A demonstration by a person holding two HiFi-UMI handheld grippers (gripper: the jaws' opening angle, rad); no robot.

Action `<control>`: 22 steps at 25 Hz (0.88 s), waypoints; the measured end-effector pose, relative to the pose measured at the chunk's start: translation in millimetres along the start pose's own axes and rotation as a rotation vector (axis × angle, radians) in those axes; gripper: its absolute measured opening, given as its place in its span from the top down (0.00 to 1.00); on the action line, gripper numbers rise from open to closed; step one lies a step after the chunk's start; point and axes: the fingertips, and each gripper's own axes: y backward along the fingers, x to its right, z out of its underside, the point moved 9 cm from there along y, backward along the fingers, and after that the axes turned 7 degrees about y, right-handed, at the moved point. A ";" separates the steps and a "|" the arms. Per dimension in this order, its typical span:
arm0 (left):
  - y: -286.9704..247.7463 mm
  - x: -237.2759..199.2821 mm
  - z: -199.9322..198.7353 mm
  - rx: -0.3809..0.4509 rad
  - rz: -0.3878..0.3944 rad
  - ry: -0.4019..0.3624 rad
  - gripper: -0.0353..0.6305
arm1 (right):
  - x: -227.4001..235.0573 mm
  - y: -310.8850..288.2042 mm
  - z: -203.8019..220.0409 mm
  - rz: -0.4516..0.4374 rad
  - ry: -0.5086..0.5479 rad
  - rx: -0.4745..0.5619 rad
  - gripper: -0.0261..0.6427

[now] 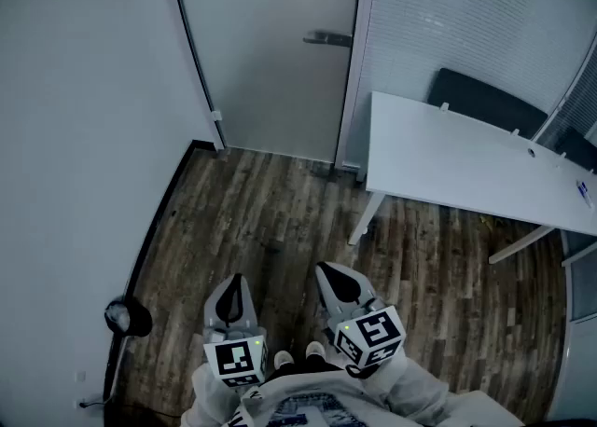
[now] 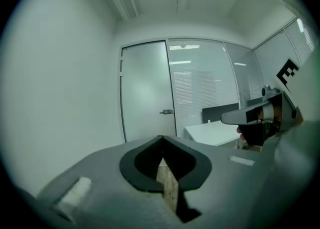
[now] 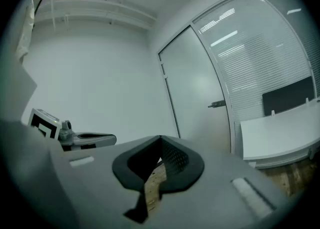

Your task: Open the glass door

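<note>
The glass door point(image 1: 270, 52) stands at the far end of the room, well ahead of the person and apart from both grippers. It is frosted, upright in its frame and looks closed, with its long axis running floor to ceiling. Its face looks straight back into the room. The hinges sit on its left edge, beside the plain wall point(image 1: 84, 136). The handle point(image 1: 328, 39) is a short lever near the right edge, lying level with its free end pointing left across the pane.

To the right of the door is a partition with blinds point(image 1: 466, 15). In front of that stands a white worktop point(image 1: 466, 164) with a dark chair point(image 1: 485, 103) behind it.

The person stands on the wood floor point(image 1: 270, 220) and holds both grippers low and close to the body, aimed roughly at the door. The left gripper point(image 1: 235, 281) has its fingers point(image 2: 140, 163) pressed together with nothing between them. The right gripper point(image 1: 323, 271) also has its fingers point(image 3: 175, 160) closed on each other and empty. A small black object point(image 1: 129, 318) sits on the floor by the left wall.
</note>
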 end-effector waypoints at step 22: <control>-28.2 -11.1 8.4 -0.039 -0.016 -0.036 0.94 | 19.7 -34.5 10.2 -0.032 -0.079 0.001 0.95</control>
